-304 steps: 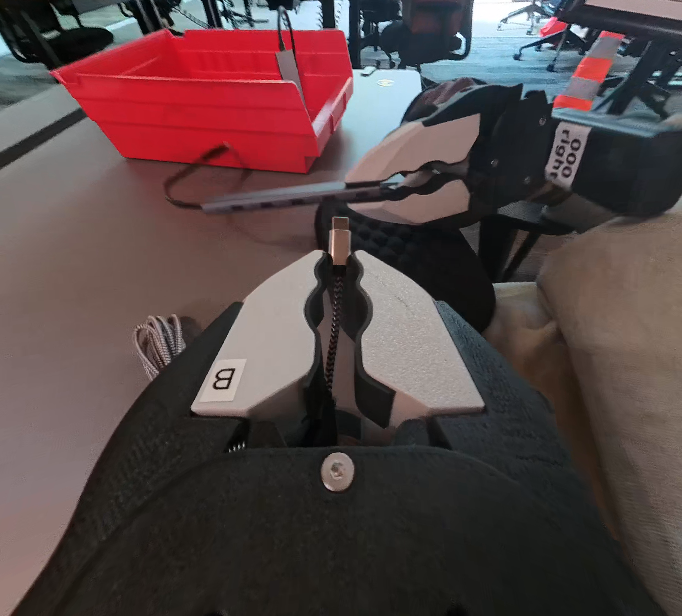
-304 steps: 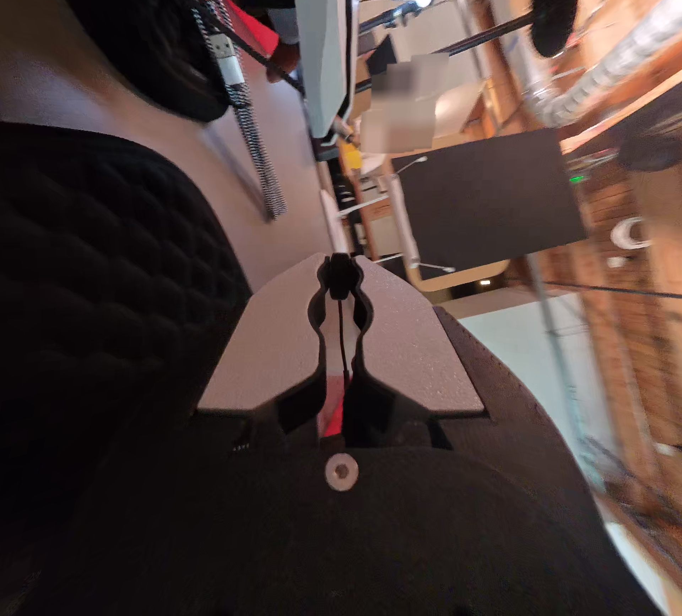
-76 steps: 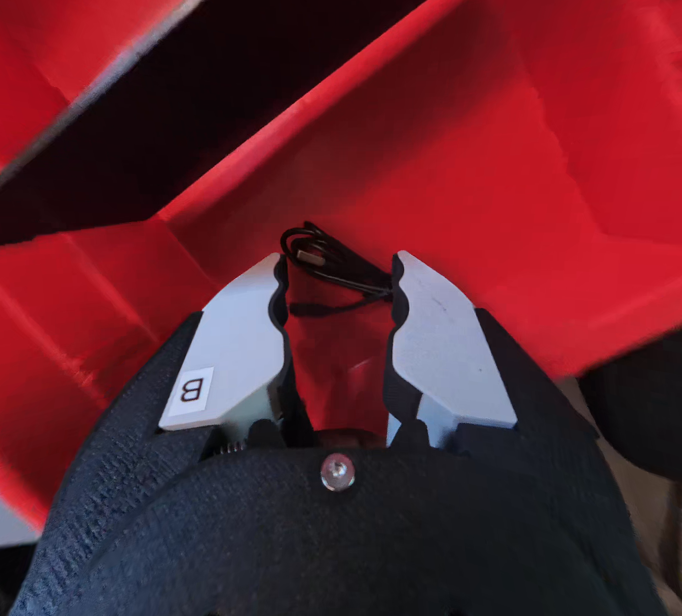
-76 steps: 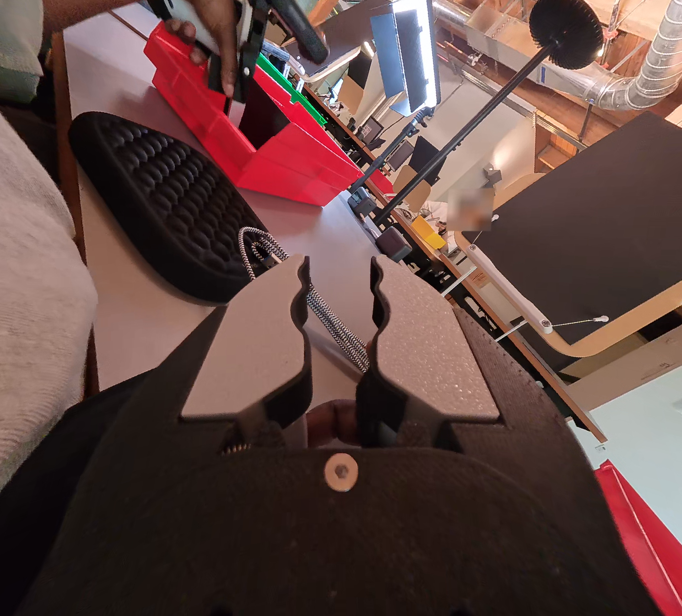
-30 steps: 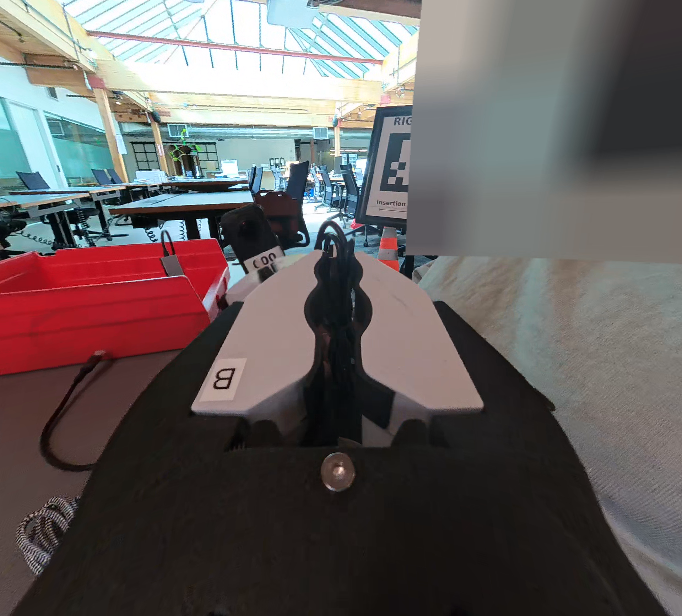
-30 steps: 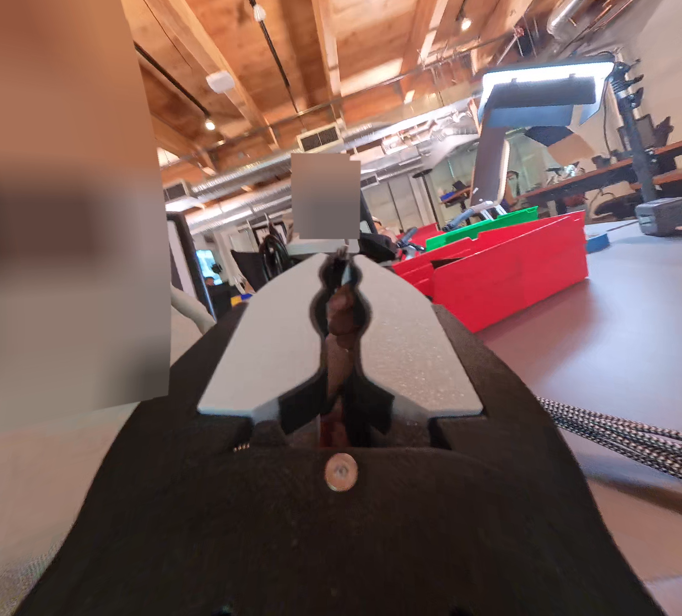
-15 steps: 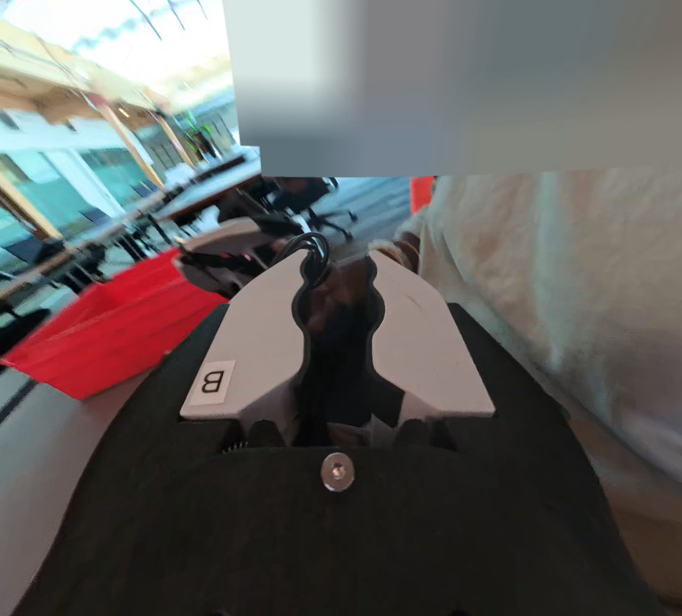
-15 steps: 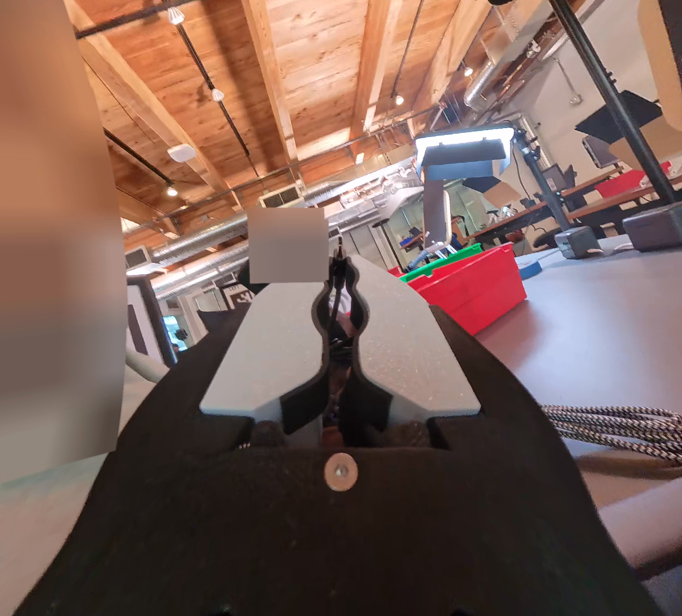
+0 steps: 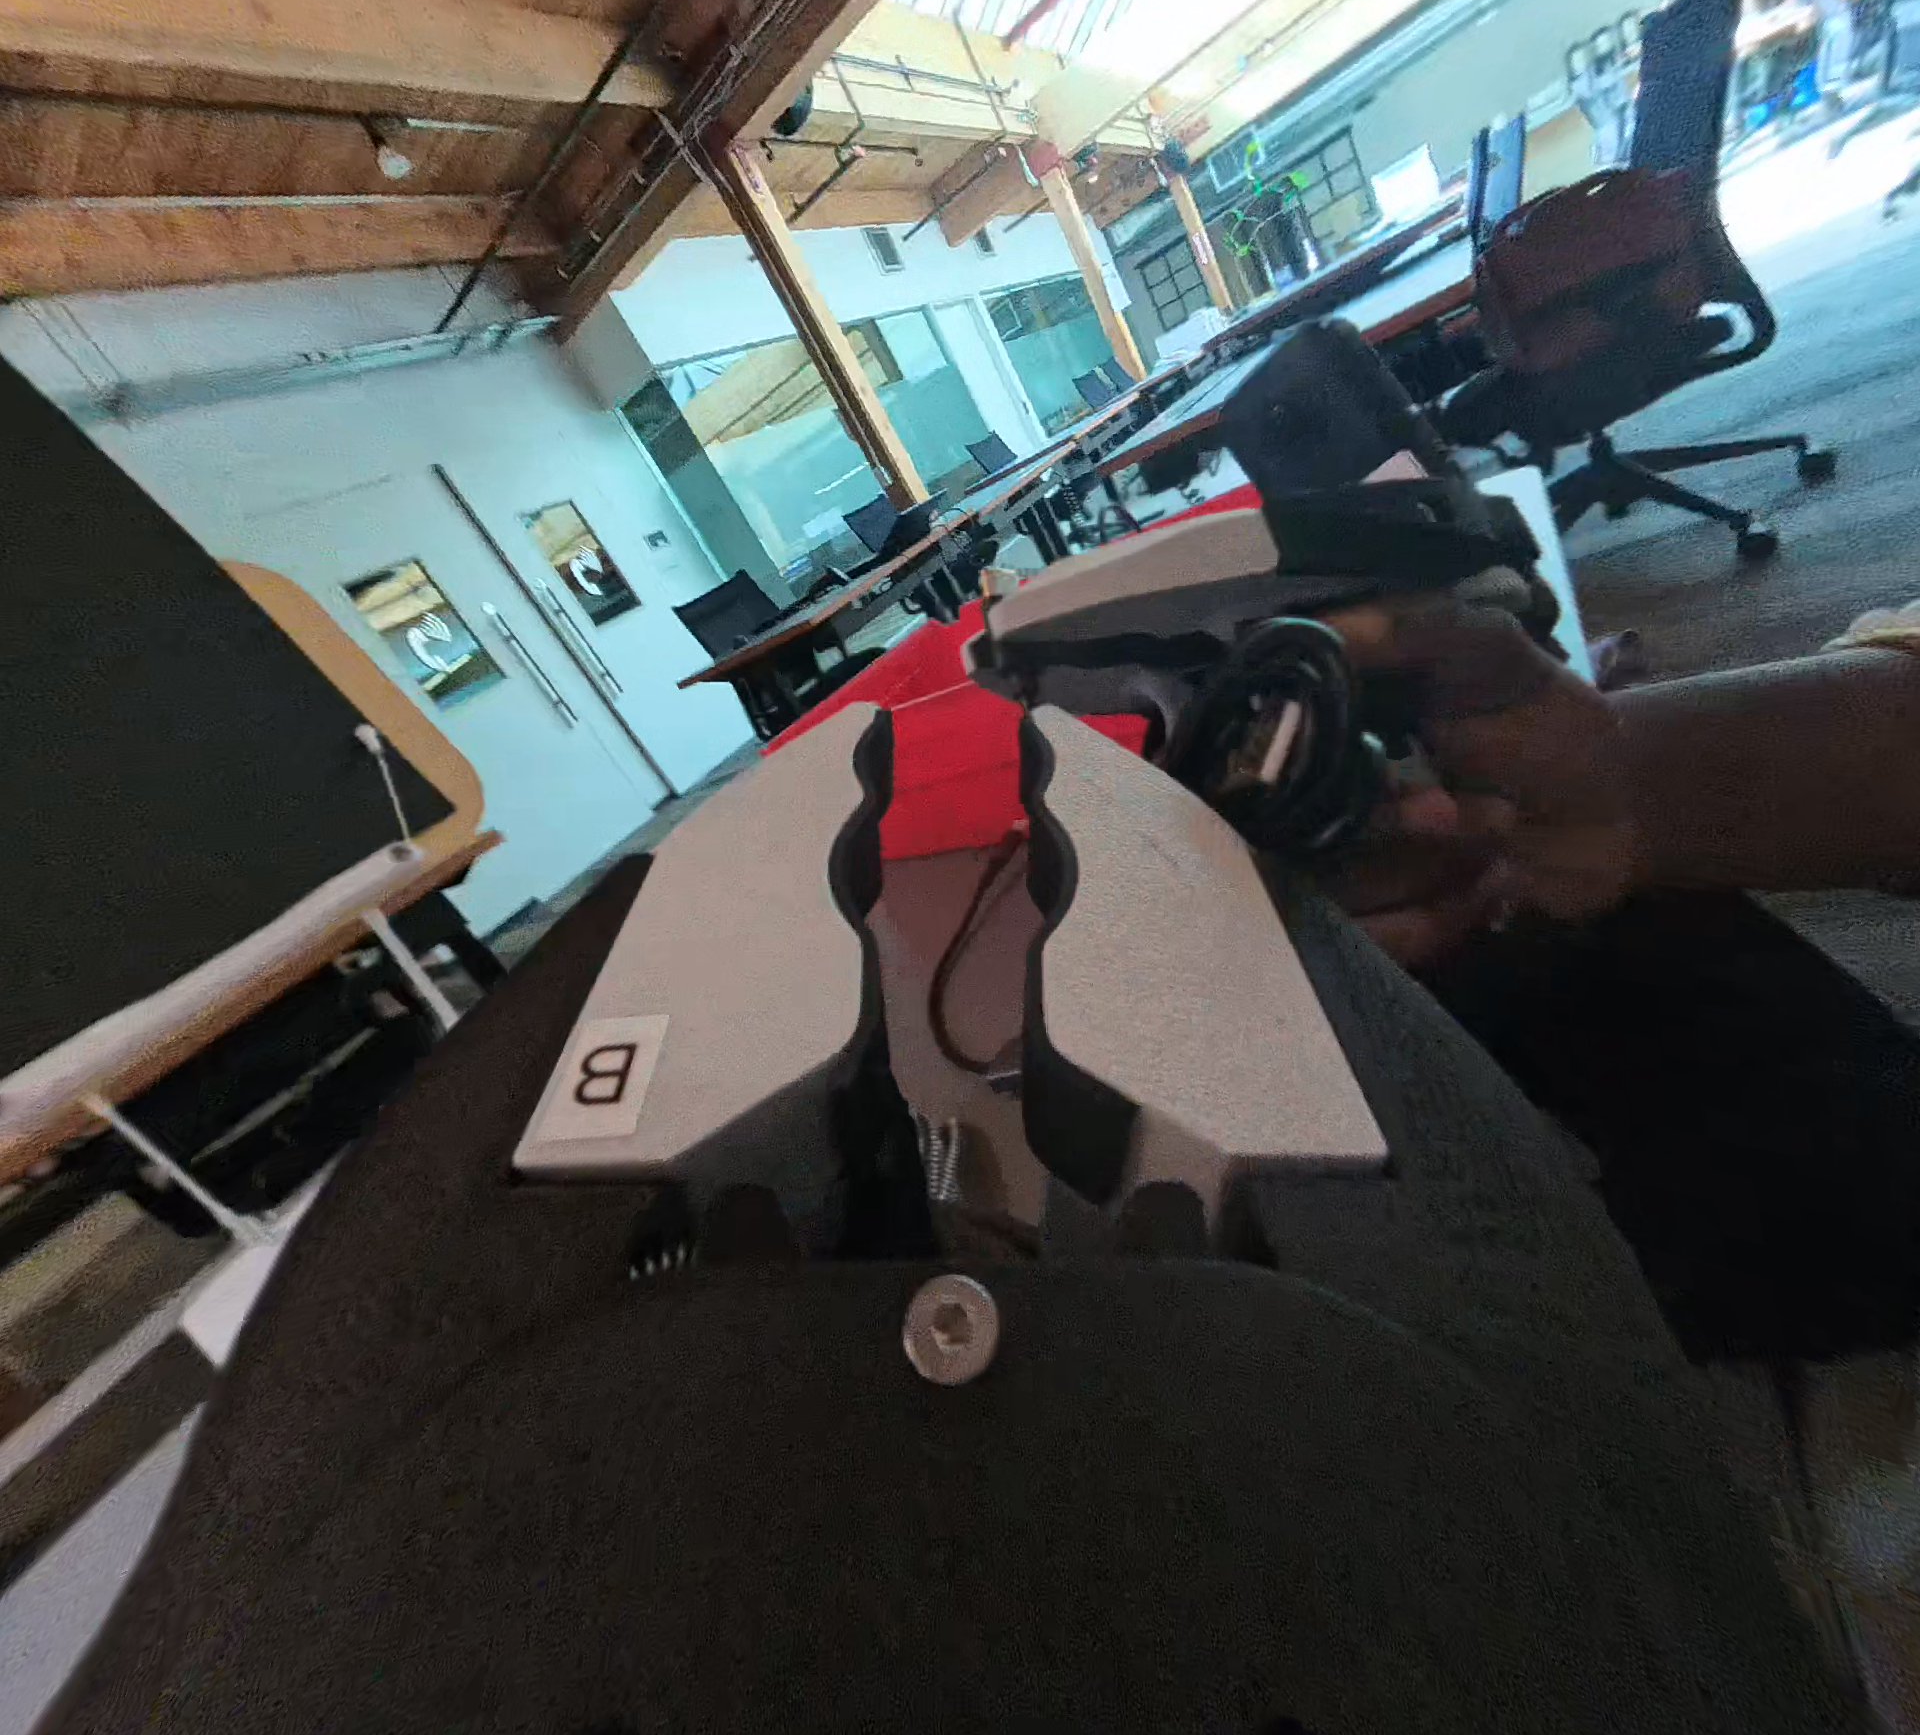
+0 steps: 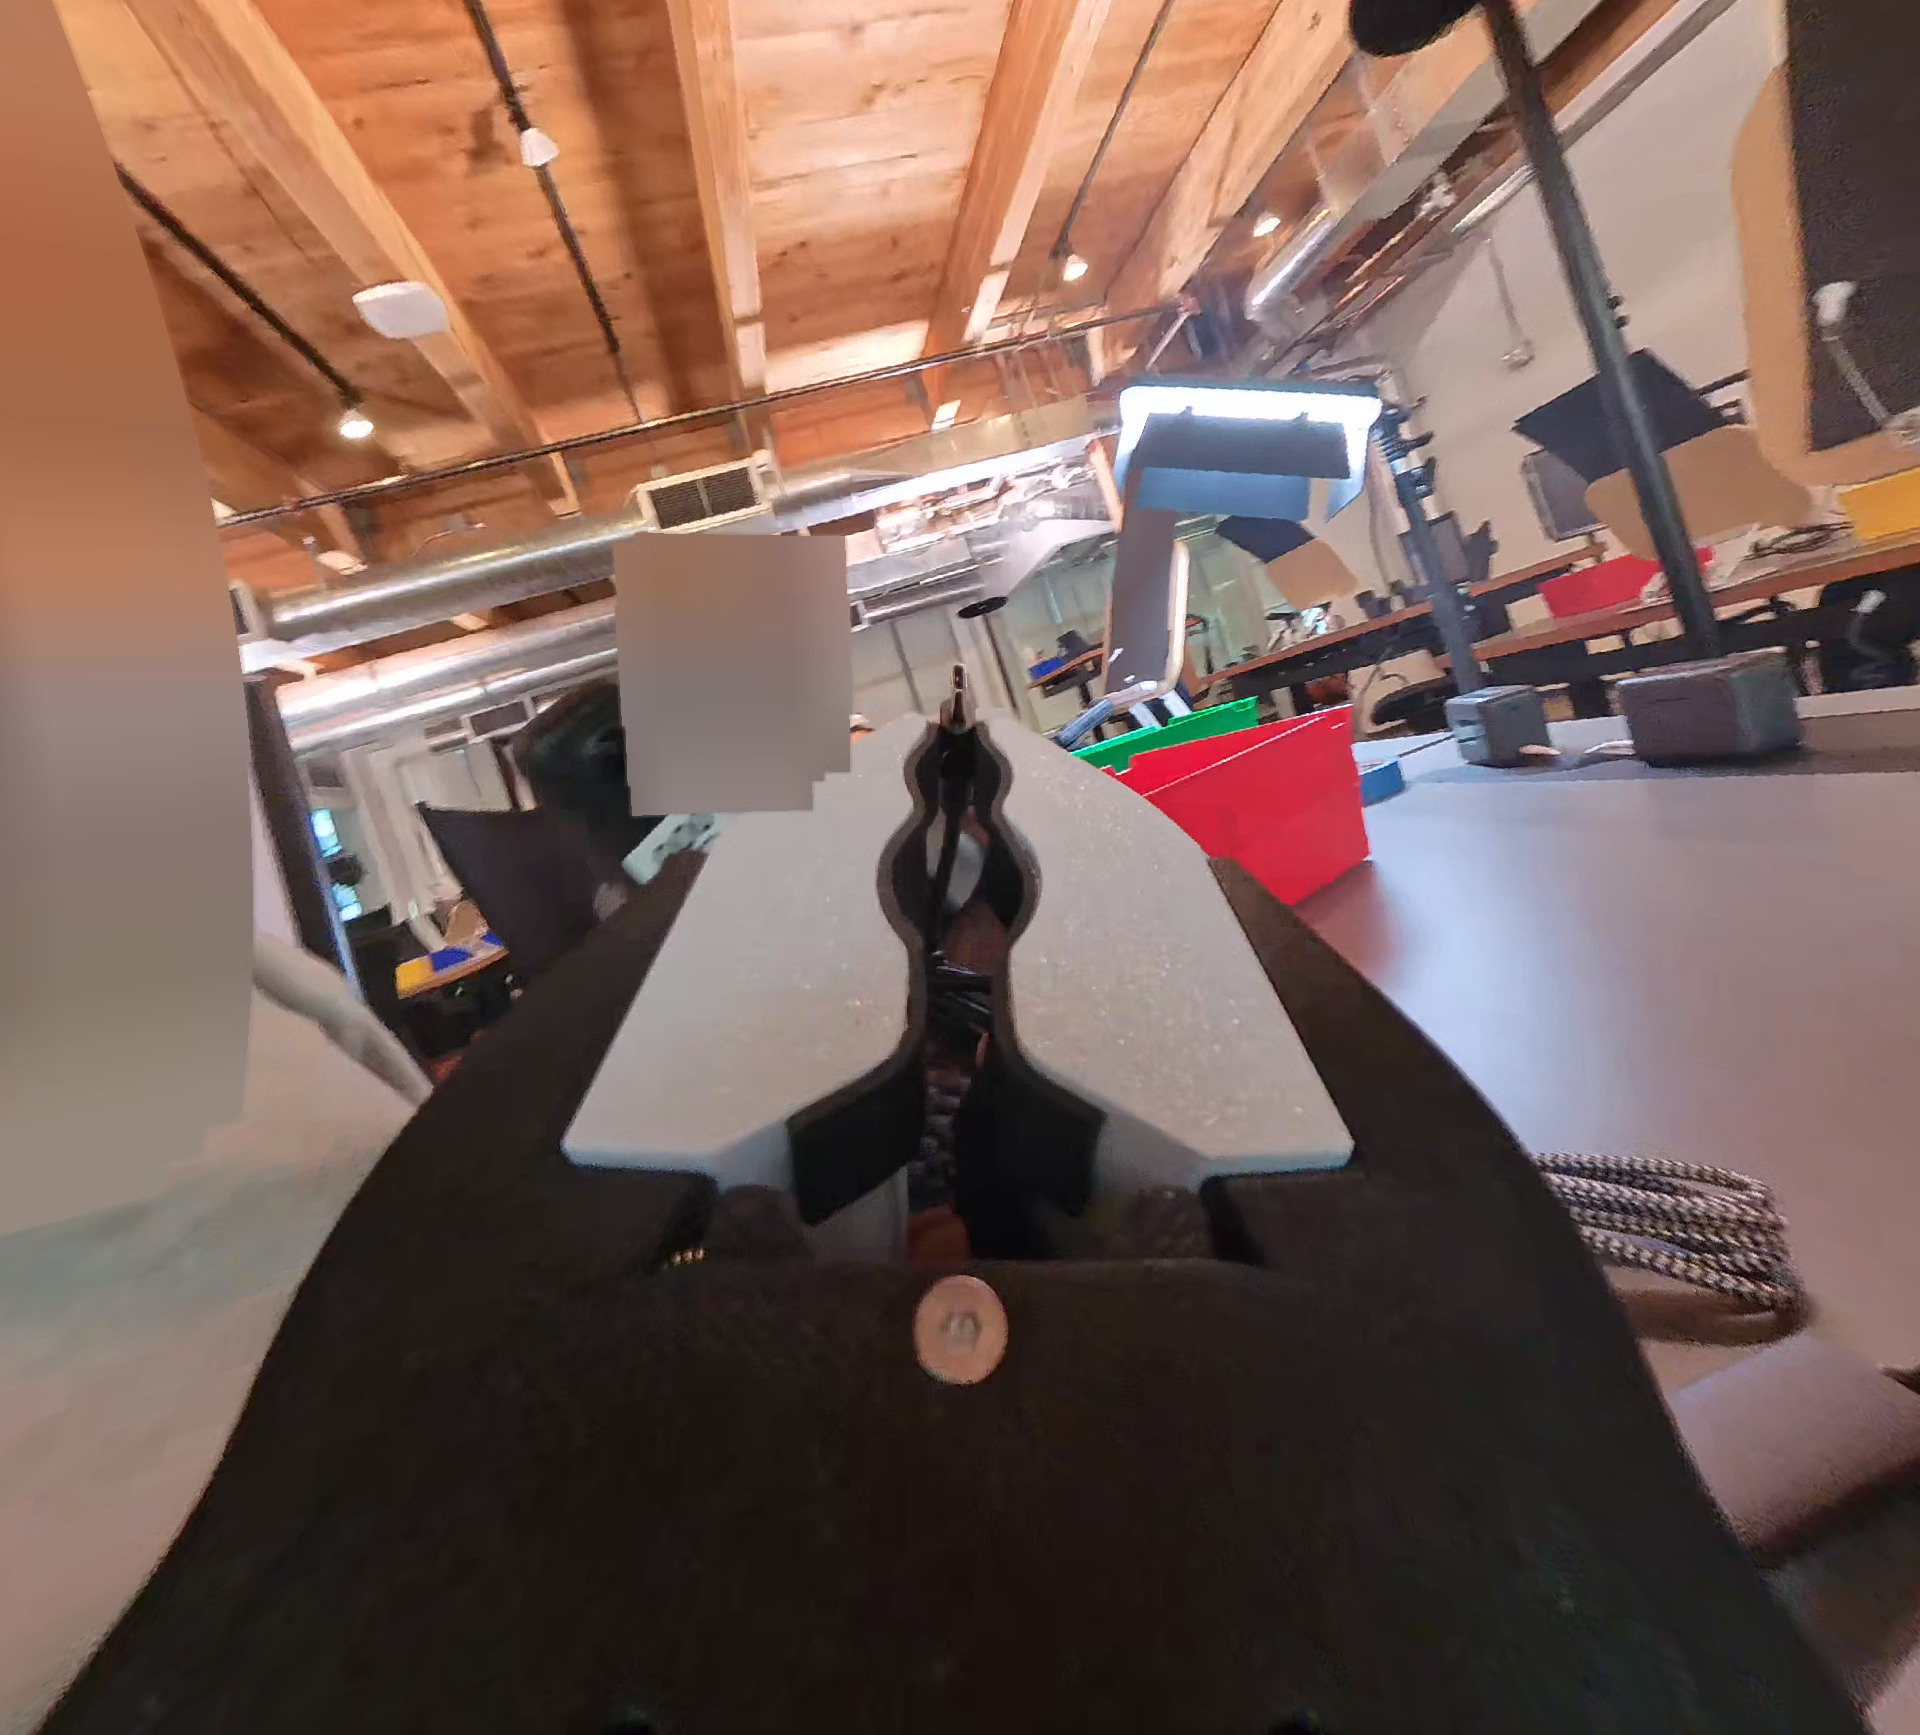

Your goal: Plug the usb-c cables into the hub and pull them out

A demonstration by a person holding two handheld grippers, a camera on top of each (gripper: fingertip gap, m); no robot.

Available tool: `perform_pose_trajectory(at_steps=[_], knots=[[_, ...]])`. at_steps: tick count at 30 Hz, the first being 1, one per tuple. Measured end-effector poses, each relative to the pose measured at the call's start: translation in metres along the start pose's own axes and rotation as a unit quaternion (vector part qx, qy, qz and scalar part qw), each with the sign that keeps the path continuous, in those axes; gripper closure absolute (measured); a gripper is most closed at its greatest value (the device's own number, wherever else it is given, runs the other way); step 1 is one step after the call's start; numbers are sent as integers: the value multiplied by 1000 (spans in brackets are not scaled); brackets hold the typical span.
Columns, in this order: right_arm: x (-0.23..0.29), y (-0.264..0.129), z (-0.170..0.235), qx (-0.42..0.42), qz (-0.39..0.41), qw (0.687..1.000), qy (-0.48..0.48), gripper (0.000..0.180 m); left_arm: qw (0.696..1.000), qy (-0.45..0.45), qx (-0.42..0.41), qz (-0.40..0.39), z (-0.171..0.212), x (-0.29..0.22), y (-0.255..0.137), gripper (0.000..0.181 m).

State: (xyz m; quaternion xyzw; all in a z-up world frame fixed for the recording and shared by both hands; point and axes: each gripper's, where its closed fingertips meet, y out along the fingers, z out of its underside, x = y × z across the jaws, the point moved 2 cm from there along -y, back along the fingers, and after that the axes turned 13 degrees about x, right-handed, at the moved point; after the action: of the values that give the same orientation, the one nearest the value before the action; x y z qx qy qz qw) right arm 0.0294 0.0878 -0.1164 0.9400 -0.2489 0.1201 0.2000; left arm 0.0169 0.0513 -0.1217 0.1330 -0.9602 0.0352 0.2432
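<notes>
While the right tongs pinch a thin black usb-c cable near its plug, the left tongs hang released and empty.

Both grey-fingered tongs are raised off the dark grey counter, pointing toward a timber ceiling. In the left wrist view, the rest of the black cable sits as a coiled bundle against the person's right hand, below the right tongs. No hub appears in either view, so its place cannot be told. A red plastic bin stands farther back, and a black-and-white braided cable lies coiled on the counter at the right. To plug in well, the plug tip, which seems to jut just past the fingertips, probably wants squaring to the port, with the left tongs steadying the hub and the coil kept slack.
</notes>
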Motion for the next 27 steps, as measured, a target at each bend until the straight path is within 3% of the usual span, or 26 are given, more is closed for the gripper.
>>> perform_pose_trajectory(at_steps=[3,6,8,10,16,23,27], knots=[[-8,-2,-1,-5,10,1000,26,175,998,53,-4,-24,-1,-12,7,157],[-11,-2,-1,-6,19,999,32,175,998,35,-26,-37,-6,-14,8,157],[-9,0,2,6,6,999,39,175,998,36,5,-48,3,-13,13,155],[-8,3,6,25,-3,998,52,175,992,68,28,-101,7,-5,15,154],[-11,3,6,24,-17,994,101,175,975,150,25,-161,4,-7,14,164],[-13,4,8,26,-29,990,132,175,979,144,30,-143,6,-8,13,171],[-10,0,2,5,-33,993,111,172,994,76,21,-71,4,-7,8,171]])
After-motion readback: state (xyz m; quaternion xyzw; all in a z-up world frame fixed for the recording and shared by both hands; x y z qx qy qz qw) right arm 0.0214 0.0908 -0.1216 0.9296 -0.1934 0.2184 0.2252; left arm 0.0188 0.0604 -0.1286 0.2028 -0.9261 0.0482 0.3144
